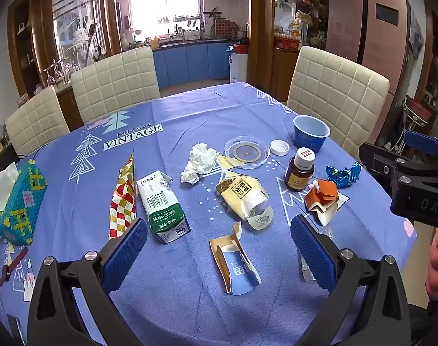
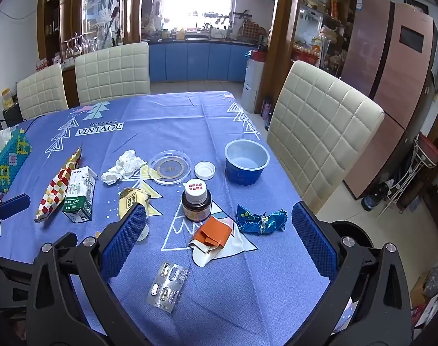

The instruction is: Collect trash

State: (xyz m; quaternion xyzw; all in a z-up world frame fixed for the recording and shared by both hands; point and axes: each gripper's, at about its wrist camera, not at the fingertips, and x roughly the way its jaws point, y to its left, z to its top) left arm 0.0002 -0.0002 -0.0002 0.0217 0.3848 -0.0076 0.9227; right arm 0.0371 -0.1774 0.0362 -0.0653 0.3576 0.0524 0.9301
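Trash lies scattered on the blue tablecloth [image 1: 190, 109]. I see a green milk carton [image 1: 162, 206], a checkered wrapper [image 1: 122, 199], crumpled tissue [image 1: 200, 161], a yellow pouch [image 1: 243, 194], a torn blue packet [image 1: 234, 262], an orange folded box [image 1: 322, 197] and a blue foil wrapper [image 1: 344, 174]. My left gripper [image 1: 219, 248] is open above the torn packet. My right gripper [image 2: 219, 236] is open above the orange box [image 2: 213, 235], with a pill blister [image 2: 168, 287] just below and the foil wrapper [image 2: 260, 219] to the right.
A brown medicine bottle [image 2: 196, 201], a white cap [image 2: 204, 170], a clear round lid [image 2: 170, 167] and a blue cup [image 2: 246, 161] stand mid-table. A beaded tissue box [image 1: 18, 201] sits at the left. Cream chairs [image 2: 319, 132] surround the table.
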